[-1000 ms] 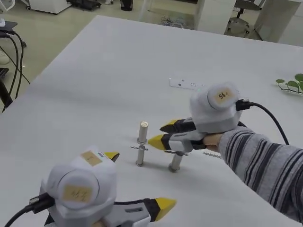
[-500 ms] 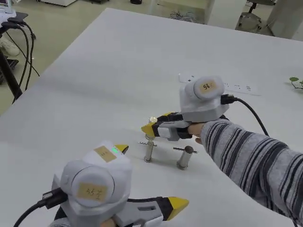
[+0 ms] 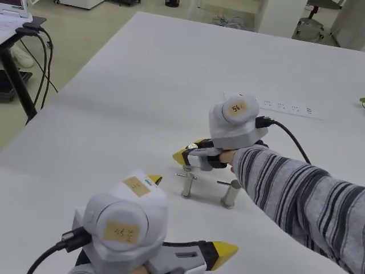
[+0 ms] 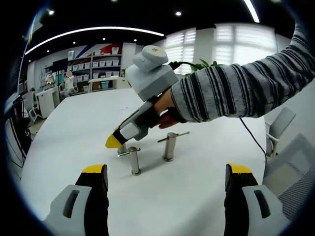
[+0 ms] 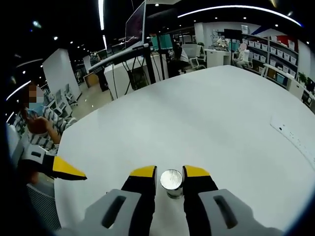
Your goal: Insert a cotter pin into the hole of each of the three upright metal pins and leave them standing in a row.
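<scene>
- Right gripper (image 3: pixel 188 149) reaches in from the right over the white table (image 3: pixel 114 85). Its jaws are drawn in tight on either side of the rear metal pin (image 5: pixel 171 180) and pinch its round head.
- Rear metal pin stands upright on the table; no cotter can be made out on it from here.
- Middle metal pin (image 3: pixel 187 185) stands upright just in front of the right gripper's yellow tips, with a cotter pin (image 3: pixel 186 176) through it crosswise near the top.
- Right-hand metal pin (image 3: pixel 231 194) stands upright beside the middle one, below the striped sleeve (image 3: pixel 291 194), with a second cotter pin (image 3: pixel 224 183) sticking out sideways.
- The three pins stand close together but apart from one another.
- Left gripper (image 4: pixel 166 169) is low in the foreground, near the pins but not touching them. Its jaws are spread wide with nothing between them.
- A power strip (image 3: pixel 285 107) lies flat on the table beyond the right gripper.
</scene>
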